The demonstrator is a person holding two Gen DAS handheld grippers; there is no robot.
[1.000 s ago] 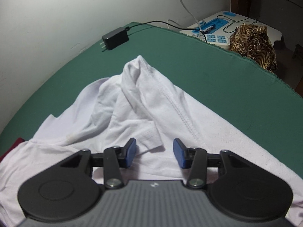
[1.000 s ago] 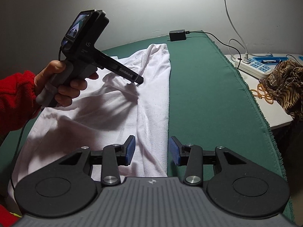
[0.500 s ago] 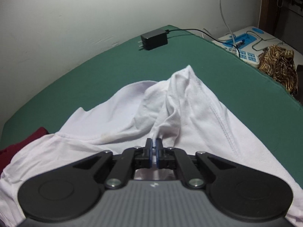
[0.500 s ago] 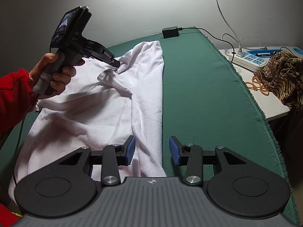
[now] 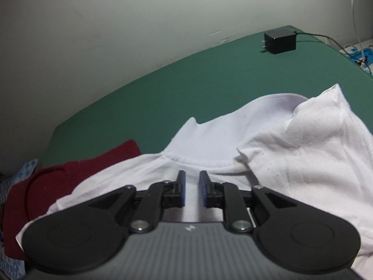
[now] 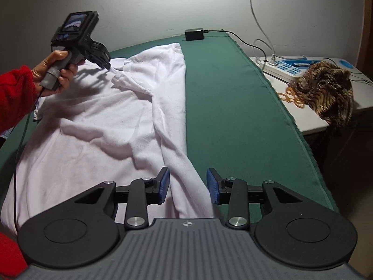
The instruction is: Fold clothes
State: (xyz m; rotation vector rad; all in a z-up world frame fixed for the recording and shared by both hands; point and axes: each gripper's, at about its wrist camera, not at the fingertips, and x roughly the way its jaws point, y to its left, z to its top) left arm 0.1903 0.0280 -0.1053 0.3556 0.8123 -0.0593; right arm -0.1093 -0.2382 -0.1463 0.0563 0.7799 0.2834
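My left hand-held gripper hovers over the white shirt, just short of its collar seam. Its jaws stand at a narrow gap and have just been opening; only flat cloth shows beneath them, and the pads press on nothing. A folded-over sleeve lies to the right of it, and a dark red cloth pokes out from under the shirt on the left.

From my right side I see the shirt spread along the left half of the green tabletop, with my left hand in a red sleeve gripping the other tool above the collar end. My right hand-held gripper is moderately wide, with the shirt's near right edge lying between the pads, untouched. A black charger sits at the far edge.
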